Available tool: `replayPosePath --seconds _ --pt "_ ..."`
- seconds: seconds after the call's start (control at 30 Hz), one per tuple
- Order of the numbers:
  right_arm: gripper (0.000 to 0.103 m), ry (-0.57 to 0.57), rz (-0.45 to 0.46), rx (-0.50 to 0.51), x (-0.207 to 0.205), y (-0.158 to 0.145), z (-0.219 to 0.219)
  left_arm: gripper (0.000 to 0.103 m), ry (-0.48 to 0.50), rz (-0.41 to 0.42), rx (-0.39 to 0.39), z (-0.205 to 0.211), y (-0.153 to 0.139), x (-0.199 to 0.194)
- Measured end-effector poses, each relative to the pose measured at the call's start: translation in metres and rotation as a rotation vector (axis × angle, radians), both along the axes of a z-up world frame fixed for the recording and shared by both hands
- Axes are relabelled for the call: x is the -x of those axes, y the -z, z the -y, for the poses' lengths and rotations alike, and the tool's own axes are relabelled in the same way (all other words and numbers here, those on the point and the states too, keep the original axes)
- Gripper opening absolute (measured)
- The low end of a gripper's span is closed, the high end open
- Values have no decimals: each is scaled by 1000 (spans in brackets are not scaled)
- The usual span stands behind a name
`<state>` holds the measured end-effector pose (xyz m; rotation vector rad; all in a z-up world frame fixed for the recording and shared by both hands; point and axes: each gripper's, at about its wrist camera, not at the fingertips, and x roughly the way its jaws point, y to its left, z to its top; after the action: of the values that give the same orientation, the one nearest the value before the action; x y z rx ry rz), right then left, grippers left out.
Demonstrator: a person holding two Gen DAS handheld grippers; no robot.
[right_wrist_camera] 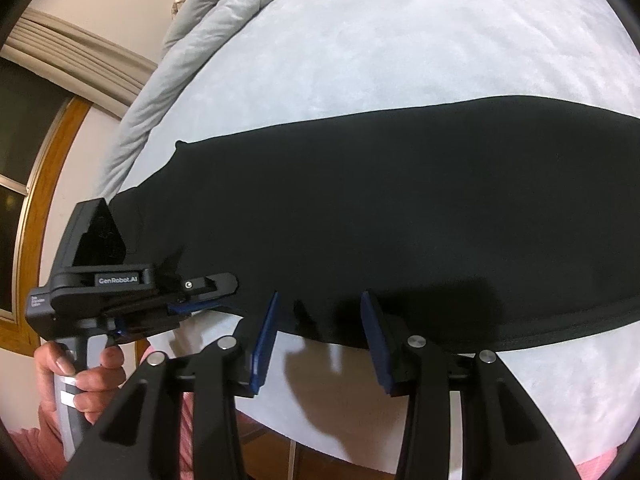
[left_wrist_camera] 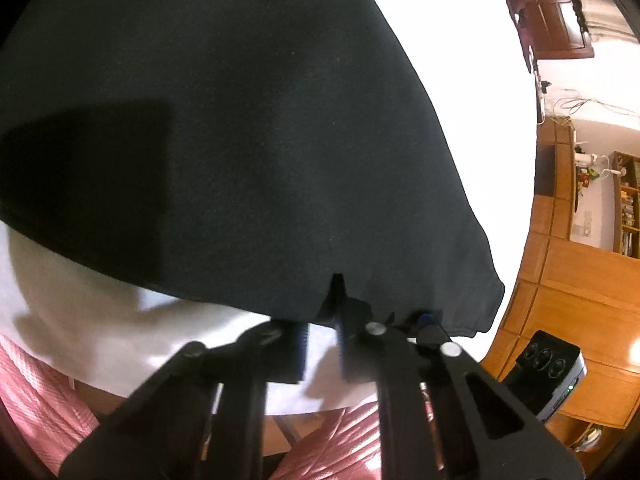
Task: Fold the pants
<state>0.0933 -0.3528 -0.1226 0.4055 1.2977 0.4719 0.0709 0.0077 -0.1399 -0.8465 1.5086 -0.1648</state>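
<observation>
Black pants (right_wrist_camera: pixel 380 216) lie flat across a pale grey bed cover (right_wrist_camera: pixel 400 48), stretching left to right in the right wrist view. In the left wrist view the pants (left_wrist_camera: pixel 248 140) fill most of the frame. My left gripper (left_wrist_camera: pixel 322 340) sits at the near edge of the cloth with its blue pads close together but a narrow gap between them; I cannot tell whether cloth is pinched. It also shows in the right wrist view (right_wrist_camera: pixel 188 300) at the pants' left end. My right gripper (right_wrist_camera: pixel 320 336) is open, its jaws straddling the near hem, with nothing held.
A rolled grey duvet (right_wrist_camera: pixel 192 40) lies along the far left of the bed. A wooden window frame (right_wrist_camera: pixel 44 184) stands at left. Wooden cabinets (left_wrist_camera: pixel 576 280) and shelves are to the right of the bed. A pink quilted cloth (left_wrist_camera: pixel 40 392) hangs below the near edge.
</observation>
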Motion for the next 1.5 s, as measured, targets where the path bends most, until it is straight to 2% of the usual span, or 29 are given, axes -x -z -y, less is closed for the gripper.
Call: replayPosePath --seconds 0.1,0.23,0.33,0.47,0.5,0.53,0.57,0.63,0.73,0.83,0.9,0.97,1.0,1.03,1.17,1.27,1.33,1.5 --pt "43 3 1 2 0 -1 2 4 -14 27 -7 1 -7 4" --pt "43 20 -5 22 -2 -2 8 4 15 69 -69 8 -19 16" --pt "44 48 -33 53 -5 2 15 4 52 51 -105 12 -8 25" --pt "44 71 -53 37 -6 3 24 6 72 59 -99 13 -3 18" --pt "44 77 -51 33 -6 0 27 11 86 64 -100 16 -7 18" --pt "44 86 -46 32 -7 -6 33 24 102 73 -101 20 -10 14" --pt "44 98 -42 35 -9 -10 39 31 127 90 -109 25 -16 15" --pt "44 128 -42 46 -11 -17 57 44 172 127 -159 36 -27 18" --pt "44 188 -52 107 -9 -26 96 49 221 174 -177 55 -43 24" --pt "45 316 -68 169 -1 -32 151 54 286 230 -222 81 -53 23" --pt "45 388 -85 176 5 -30 183 54 304 237 -248 94 -56 19" --pt "46 455 -111 192 11 -23 213 54 309 237 -237 101 -59 19" --pt "46 482 -119 196 14 -19 227 49 317 244 -218 108 -62 18" --pt "46 497 -123 190 15 -17 236 48 336 253 -197 118 -67 16" --pt "46 575 -134 108 18 -3 265 51 399 297 -197 145 -79 13" --pt "46 619 -144 33 15 10 279 53 405 318 -244 152 -73 -1" --pt "46 634 -140 -3 14 14 286 54 426 331 -343 154 -65 -9" --pt "46 640 -114 -27 5 18 291 54 446 262 -394 155 -29 -23"
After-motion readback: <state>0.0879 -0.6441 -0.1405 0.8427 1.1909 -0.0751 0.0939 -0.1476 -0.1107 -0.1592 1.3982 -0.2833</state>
